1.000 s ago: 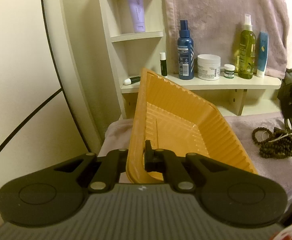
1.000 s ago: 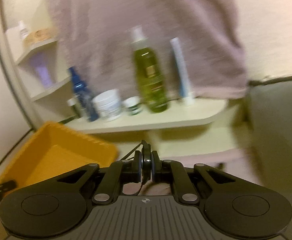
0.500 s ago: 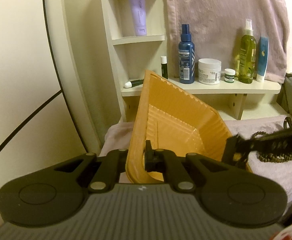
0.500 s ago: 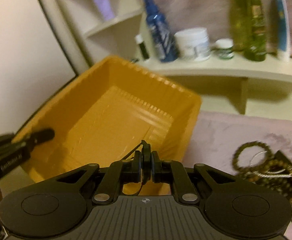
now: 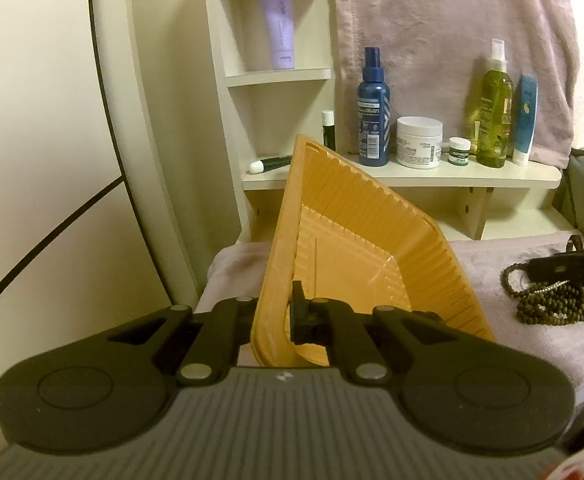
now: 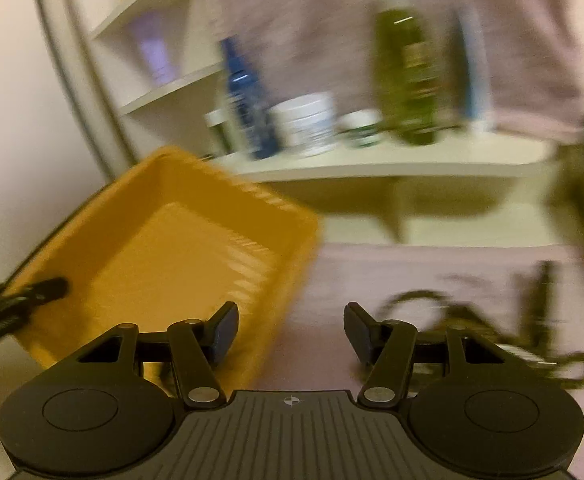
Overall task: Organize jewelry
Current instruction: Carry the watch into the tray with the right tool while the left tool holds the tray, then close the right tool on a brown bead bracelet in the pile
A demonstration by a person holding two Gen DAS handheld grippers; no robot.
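A pinkish towel-covered surface (image 5: 472, 272) fills the foreground. The left gripper (image 5: 279, 316) is clamped on the orange tray's (image 5: 352, 232) near wall, tilting it. The right gripper (image 6: 289, 332) is opening, nothing between its jaws. A heap of beaded necklaces (image 5: 552, 300) lies at three o'clock; toiletry bottles (image 5: 372, 108) stand on the shelf at twelve.

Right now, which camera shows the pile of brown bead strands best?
The left wrist view: the bead strands lie sharp on the pink cloth, right of the orange tray, partly crossed by the right gripper. The right wrist view shows them only as a motion-blurred dark smear.
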